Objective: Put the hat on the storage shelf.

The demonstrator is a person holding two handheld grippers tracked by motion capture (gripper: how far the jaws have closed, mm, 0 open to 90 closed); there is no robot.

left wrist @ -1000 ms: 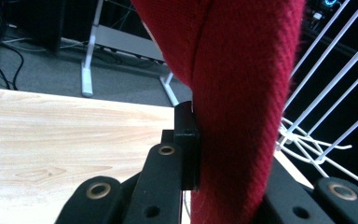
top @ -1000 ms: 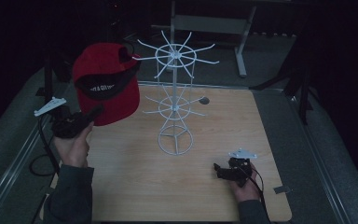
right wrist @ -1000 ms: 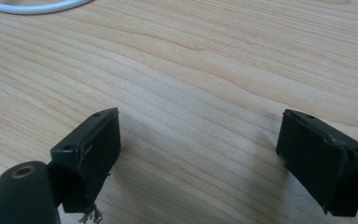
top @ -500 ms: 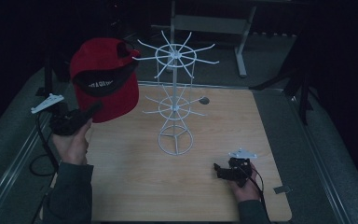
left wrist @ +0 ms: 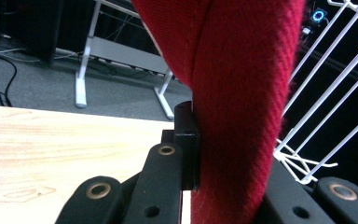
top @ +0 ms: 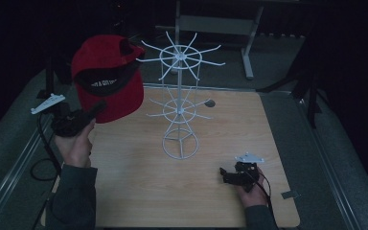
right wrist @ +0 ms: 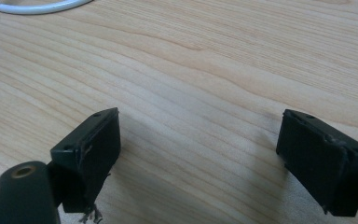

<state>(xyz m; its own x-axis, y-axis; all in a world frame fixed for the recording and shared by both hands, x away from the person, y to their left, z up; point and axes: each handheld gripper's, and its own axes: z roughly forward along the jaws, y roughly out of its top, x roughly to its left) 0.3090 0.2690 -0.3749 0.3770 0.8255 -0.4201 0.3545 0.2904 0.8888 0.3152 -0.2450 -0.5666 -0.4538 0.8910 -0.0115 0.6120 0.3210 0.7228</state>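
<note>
A red cap with a dark underside is held up in the air at the left, its brim pinched in my left gripper. Up close, the red fabric fills the space between the black jaws. The cap hangs just left of the top ring of a white wire display rack standing mid-table. My right gripper rests low at the table's near right, open, with bare wood between its jaws.
The wooden table carries the rack, whose thin hook arms radiate at two levels. The rack's round wire base shows in the right gripper view. A metal stand is behind the table.
The cap and my left gripper have moved slightly up and left, with the cap tilting a little. The right gripper has stayed still.
</note>
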